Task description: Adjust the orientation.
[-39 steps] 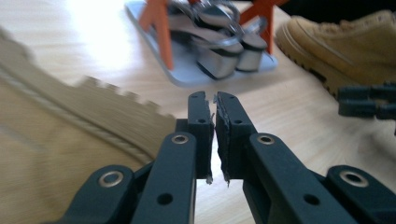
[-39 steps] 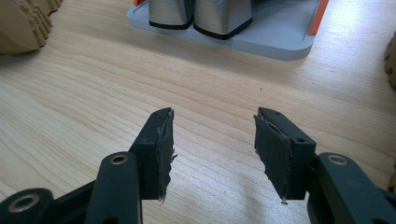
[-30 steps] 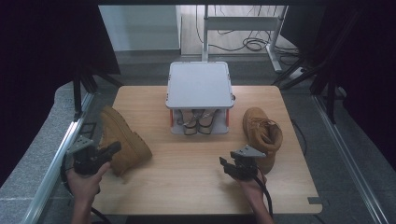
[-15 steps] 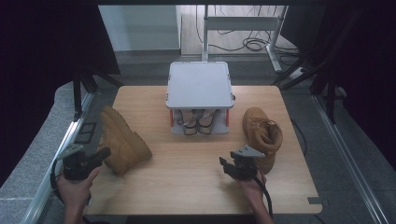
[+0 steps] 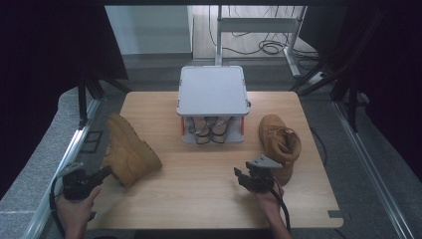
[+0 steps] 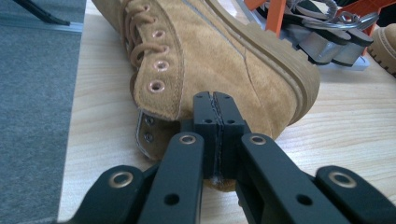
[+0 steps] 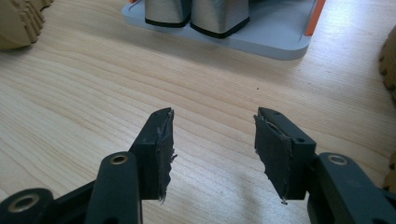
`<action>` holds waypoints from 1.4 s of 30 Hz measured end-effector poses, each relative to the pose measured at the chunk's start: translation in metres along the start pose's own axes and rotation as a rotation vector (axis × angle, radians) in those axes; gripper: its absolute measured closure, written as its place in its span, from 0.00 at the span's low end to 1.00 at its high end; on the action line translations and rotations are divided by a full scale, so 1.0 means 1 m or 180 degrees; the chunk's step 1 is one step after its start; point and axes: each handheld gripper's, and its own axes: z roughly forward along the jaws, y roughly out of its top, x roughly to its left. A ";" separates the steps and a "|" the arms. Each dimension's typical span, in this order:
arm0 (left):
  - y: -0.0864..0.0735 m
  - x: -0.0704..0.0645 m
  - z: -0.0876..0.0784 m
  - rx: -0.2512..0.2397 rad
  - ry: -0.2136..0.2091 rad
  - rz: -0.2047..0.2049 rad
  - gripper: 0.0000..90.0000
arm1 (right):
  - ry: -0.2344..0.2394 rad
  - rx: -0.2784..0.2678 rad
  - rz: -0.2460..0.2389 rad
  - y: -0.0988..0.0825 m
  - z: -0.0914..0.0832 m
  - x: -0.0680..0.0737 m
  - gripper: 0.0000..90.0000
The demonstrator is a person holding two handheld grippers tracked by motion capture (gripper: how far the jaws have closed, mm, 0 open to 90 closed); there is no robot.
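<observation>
A tan suede boot [image 5: 129, 152] lies on its side at the left of the wooden table [image 5: 199, 199]. My left gripper [image 5: 106, 172] sits at its near end. In the left gripper view its jaws have just closed further, and the gripper [image 6: 215, 100] is shut, pads meeting with nothing visible between them, right against the boot's [image 6: 210, 56] collar. The second tan boot [image 5: 281, 142] stands at the right. My right gripper [image 5: 241, 175] hovers just left of it, open [image 7: 212, 126] over bare wood with nothing between the fingers.
A grey rack [image 5: 213, 89] with a flat lid stands at the back middle, with sandals [image 5: 209, 129] on its lower shelf. Its base [image 7: 261, 32] lies ahead of the right gripper. Metal rails run along both table sides, and cables lie on the floor behind.
My left hand has drawn back to the left and toward the near table edge, sinking a little, and its jaws have closed. The right hand has stayed put.
</observation>
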 end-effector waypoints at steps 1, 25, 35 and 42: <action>-0.001 0.001 0.000 0.0008 -0.0006 -0.0019 0.99 | 0.0001 -0.0001 0.0008 0.000 0.000 -0.001 0.52; -0.014 0.007 0.006 0.0146 0.0019 -0.0103 0.99 | 0.0047 0.0047 0.0060 -0.003 0.006 -0.001 0.52; -0.017 0.007 0.016 0.0227 0.0011 -0.0095 0.99 | 0.0064 0.0042 0.0078 -0.004 0.006 -0.001 0.52; -0.018 0.008 0.021 0.0250 -0.0047 -0.0113 1.00 | 0.0058 0.0043 0.0093 -0.004 0.005 -0.002 0.52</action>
